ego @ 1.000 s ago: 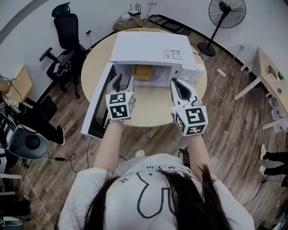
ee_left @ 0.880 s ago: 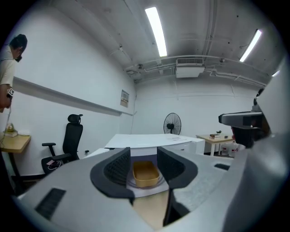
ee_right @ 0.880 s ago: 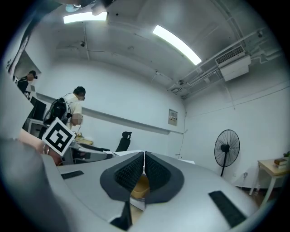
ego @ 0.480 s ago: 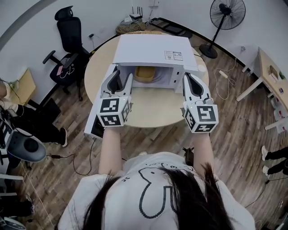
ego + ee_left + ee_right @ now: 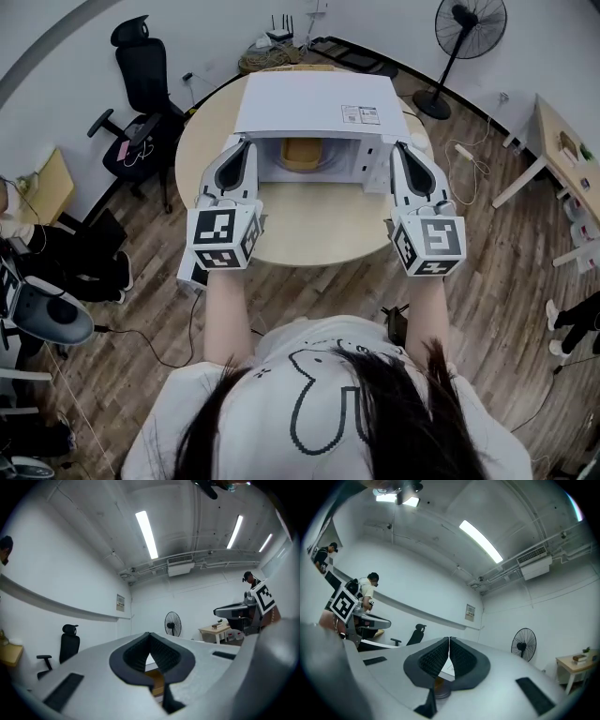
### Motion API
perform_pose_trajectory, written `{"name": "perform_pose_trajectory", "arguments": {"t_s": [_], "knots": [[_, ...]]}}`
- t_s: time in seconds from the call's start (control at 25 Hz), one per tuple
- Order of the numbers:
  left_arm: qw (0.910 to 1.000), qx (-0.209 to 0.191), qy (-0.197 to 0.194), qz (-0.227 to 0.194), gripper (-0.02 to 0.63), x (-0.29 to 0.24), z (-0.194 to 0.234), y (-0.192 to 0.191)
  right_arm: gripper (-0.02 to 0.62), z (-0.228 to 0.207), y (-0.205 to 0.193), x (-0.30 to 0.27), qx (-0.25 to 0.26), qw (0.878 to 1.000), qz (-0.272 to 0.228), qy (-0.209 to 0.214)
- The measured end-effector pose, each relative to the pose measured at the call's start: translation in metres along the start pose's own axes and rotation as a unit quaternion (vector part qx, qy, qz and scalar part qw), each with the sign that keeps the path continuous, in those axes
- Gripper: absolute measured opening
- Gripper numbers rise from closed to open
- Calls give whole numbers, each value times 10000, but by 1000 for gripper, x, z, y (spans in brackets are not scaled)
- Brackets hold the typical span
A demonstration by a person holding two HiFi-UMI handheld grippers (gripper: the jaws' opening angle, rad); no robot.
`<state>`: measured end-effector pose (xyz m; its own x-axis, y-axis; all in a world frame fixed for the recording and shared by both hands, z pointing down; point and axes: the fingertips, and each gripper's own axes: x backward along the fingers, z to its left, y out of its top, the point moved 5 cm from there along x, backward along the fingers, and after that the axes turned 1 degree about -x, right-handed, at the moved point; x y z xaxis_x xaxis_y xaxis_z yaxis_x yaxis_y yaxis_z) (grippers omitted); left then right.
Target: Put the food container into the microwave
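Note:
The white microwave [image 5: 314, 103] stands on a round wooden table [image 5: 309, 225], its door [image 5: 190, 274] swung open to the left. The yellow food container [image 5: 302, 153] sits inside the cavity. My left gripper [image 5: 246, 143] is held in front of the opening's left side, over the door, its jaws shut on nothing. My right gripper [image 5: 404, 146] hovers at the microwave's right front corner, also shut and empty. In the left gripper view a bit of the yellow container [image 5: 157, 682] shows below the shut jaws. Neither gripper touches the container.
A black office chair [image 5: 141, 56] stands left of the table and a floor fan [image 5: 469, 23] at the back right. A small wooden desk [image 5: 562, 141] is at the right edge. Cables run over the wooden floor.
Both grippers have spread apart, the left going left and the right going right, and drawn slightly back. The container stays inside the microwave.

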<state>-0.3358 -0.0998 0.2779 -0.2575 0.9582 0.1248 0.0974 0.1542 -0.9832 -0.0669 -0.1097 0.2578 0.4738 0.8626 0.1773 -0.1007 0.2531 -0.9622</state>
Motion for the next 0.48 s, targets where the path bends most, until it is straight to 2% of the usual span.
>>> {"name": "perform_pose_trajectory", "arguments": {"t_s": [0.08, 0.32, 0.48], "knots": [[9999, -82, -19, -65, 9, 1, -2, 5, 29, 1, 0, 0, -25, 10000, 1, 10], [9994, 109, -136, -294, 9, 3, -2, 16, 29, 7, -3, -1, 14, 9999, 93, 124], [9993, -14, -151, -345, 9, 2, -4, 21, 29, 8, -5, -2, 47, 9998, 125, 149]]}}
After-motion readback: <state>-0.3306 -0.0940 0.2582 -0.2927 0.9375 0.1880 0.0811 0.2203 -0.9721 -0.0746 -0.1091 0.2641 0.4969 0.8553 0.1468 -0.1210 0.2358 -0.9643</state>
